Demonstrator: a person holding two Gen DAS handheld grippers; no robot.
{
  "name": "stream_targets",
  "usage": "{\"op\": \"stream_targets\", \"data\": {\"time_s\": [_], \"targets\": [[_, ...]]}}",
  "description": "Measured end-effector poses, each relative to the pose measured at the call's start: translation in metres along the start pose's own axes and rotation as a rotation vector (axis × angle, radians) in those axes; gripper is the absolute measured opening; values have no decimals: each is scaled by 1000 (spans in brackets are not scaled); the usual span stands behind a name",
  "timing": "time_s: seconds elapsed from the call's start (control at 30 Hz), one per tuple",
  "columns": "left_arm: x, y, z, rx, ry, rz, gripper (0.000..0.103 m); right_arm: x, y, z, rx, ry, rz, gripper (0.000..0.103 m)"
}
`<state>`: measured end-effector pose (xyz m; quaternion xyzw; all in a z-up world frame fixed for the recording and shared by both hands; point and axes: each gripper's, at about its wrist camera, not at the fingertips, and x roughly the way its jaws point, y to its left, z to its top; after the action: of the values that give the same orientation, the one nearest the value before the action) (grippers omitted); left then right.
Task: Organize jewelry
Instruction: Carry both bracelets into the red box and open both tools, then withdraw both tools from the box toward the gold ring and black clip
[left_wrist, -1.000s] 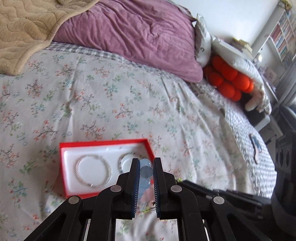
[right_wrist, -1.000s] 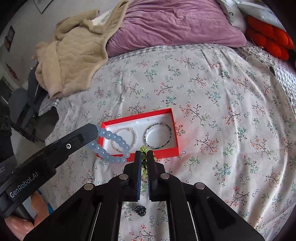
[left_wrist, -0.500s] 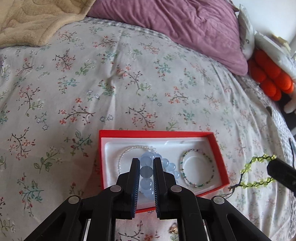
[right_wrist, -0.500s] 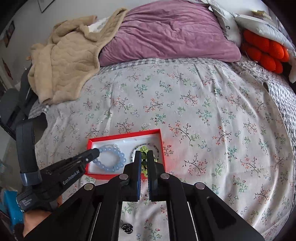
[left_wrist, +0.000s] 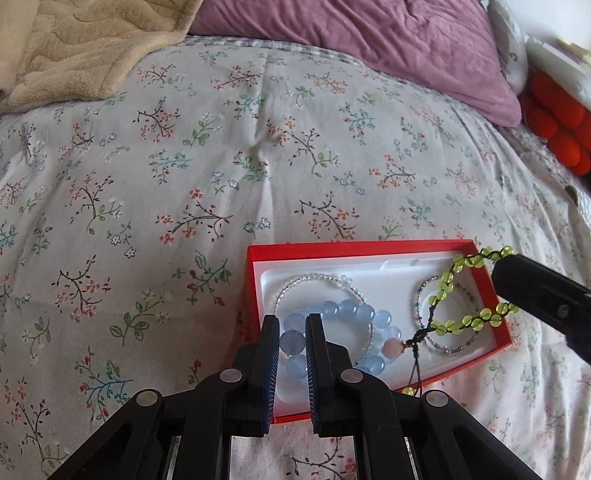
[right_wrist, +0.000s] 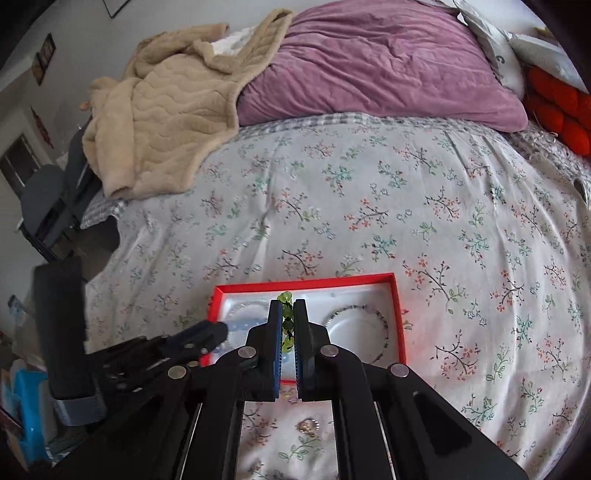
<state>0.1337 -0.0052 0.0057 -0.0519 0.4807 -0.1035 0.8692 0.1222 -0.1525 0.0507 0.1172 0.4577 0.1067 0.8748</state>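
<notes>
Straight ahead of both grippers sits the red box (left_wrist: 354, 248), its white insert keeping each bracelet flat and apart. Left gripper (left_wrist: 291, 332) pinches the blue bracelet (left_wrist: 349, 308) low over the box's near-left half, likely to set it down. Right gripper (right_wrist: 287, 314) clamps the green bracelet (left_wrist: 448, 275), dangling over the right half. Beyond: floral bedspread (left_wrist: 221, 147), purple pillow (right_wrist: 369, 66), beige blanket (right_wrist: 162, 118)

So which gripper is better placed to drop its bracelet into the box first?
Left, probably. The left gripper holds the blue bracelet low inside the red box; the green bracelet dangles from the right gripper.
</notes>
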Motion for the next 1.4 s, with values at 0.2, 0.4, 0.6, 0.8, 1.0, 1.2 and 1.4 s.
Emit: {"op": "stream_targets", "data": {"time_s": [0.2,0.4,0.6,0.8,1.0,1.2,1.4], "targets": [[1,1,1,-3,1,-3,9,15,-20,-6,-16,22,-86,6],[0,1,0,9,3,1,9,20,-34,-10,-24,21,-128,6],[-9,-3,1,34,-22,16,24,19,-43,-11,9,58,-111,16],[-17,-8,-1,64,-26,31,40,6,-42,-13,1,47,-96,43],[-26,-13,-8,97,-26,50,55,-8,-38,-17,-27,53,-114,43],[-40,-15,-18,134,-27,73,76,-20,-35,-28,-34,83,-134,55],[-50,-14,-32,178,-3,99,86,-30,-36,-43,-14,120,-147,60]]}}
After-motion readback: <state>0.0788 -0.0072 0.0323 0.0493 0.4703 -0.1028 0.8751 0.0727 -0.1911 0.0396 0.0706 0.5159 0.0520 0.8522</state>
